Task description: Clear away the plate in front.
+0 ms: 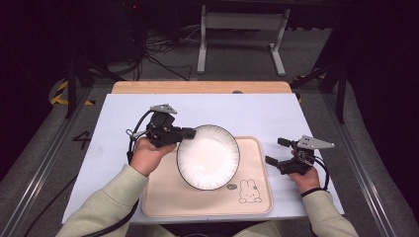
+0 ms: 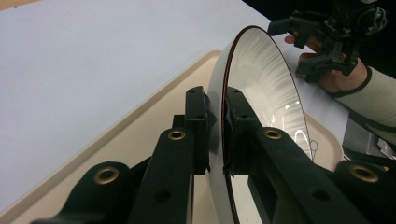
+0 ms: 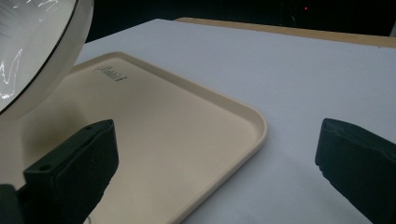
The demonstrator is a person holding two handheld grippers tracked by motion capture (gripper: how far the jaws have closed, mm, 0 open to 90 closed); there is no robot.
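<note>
High view: white table (image 1: 123, 118), beige tray (image 1: 163, 197), dark room.

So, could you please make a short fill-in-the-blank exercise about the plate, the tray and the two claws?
1. The left claw is shut on the rim of the white ____.
2. The plate is over the beige ____.
3. The right claw has its jaws ____, with nothing between them.
4. A small ____ is drawn on one corner of the tray.

Missing words: plate; tray; open; rabbit
</note>
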